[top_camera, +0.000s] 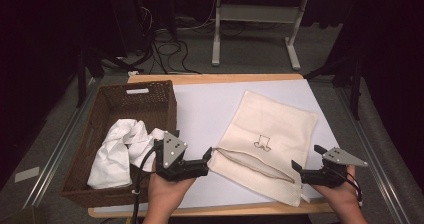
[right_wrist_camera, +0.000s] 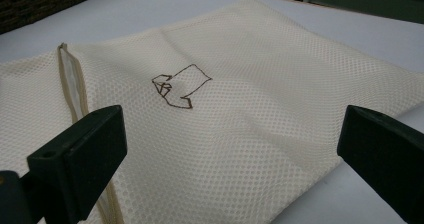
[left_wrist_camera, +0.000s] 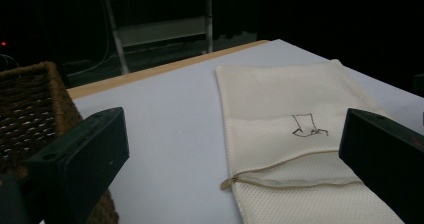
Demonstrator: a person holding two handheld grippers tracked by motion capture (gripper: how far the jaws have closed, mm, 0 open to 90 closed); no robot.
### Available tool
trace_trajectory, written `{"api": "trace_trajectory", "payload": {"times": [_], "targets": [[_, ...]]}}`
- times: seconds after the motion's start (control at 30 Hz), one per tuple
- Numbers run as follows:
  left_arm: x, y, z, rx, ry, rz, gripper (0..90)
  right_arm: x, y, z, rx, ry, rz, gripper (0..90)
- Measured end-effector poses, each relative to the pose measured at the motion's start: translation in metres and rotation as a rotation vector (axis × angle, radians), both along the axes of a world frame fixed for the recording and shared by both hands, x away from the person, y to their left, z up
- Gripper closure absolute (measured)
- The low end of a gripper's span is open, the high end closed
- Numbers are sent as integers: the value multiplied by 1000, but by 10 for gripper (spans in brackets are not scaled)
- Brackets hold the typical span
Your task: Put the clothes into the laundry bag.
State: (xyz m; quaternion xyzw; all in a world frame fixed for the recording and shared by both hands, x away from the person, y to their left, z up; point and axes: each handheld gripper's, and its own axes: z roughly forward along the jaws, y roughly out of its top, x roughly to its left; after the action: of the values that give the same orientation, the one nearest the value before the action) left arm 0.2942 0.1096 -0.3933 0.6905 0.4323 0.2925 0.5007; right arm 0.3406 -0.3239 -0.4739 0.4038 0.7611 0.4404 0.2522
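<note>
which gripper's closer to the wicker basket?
Left. The left gripper sits just beside the wicker basket, near its white cloth. The right gripper is across the mesh bag, at its far edge.

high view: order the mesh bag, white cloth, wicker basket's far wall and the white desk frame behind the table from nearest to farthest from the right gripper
1. Mesh bag: just left of the right gripper.
2. White cloth: across the table, in the basket.
3. Wicker basket's far wall: back left.
4. White desk frame: on the floor beyond the table.
</note>
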Motion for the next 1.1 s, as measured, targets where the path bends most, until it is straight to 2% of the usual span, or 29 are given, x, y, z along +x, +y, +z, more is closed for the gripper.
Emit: {"api": "trace_trajectory", "payload": {"times": [0.1, 0.2, 0.23, 0.27, 0.3, 0.33, 0.37, 0.4, 0.53, 0.63, 0.73, 0.77, 0.97, 1.1], "targets": [[0, 18, 1, -17, -3, 46, 3, -1, 1, -1, -13, -2, 11, 3], [0, 28, 1, -19, -6, 71, 3, -2, 1, -1, 0, -7, 15, 3], [0, 33, 0, -15, -7, 87, 3, -2, 1, -1, 11, -8, 18, 3], [0, 43, -1, 8, -14, 133, 3, -2, 1, -1, 13, -11, 22, 3], [1, 48, -3, 16, -13, 151, 3, -2, 2, -1, 7, -15, 26, 3], [1, 48, -3, 16, -13, 151, 3, -2, 2, -2, 1, -13, 29, 3], [2, 59, -5, 14, -1, 175, 3, -1, 2, -3, -6, -9, 30, 3], [2, 59, -5, 14, -1, 175, 3, -1, 2, -3, -6, -9, 30, 3], [2, 80, -9, 10, 8, 224, 3, 1, 3, -4, -9, -4, 34, 3], [-2, 100, -9, -11, 7, 269, 5, -1, 1, -3, 7, -20, 28, 4], [-5, 110, -8, -15, 4, 295, 5, 0, -1, -4, 17, -14, 18, 4], [-7, 119, -8, -31, -2, 318, 5, 1, -3, -3, 21, -10, 14, 4], [-11, 136, -10, -50, -1, 360, 5, 1, -5, -3, 22, -16, 14, 4], [-11, 137, -10, -51, -2, 359, 6, 1, -5, -2, 20, -19, 15, 4]]}}
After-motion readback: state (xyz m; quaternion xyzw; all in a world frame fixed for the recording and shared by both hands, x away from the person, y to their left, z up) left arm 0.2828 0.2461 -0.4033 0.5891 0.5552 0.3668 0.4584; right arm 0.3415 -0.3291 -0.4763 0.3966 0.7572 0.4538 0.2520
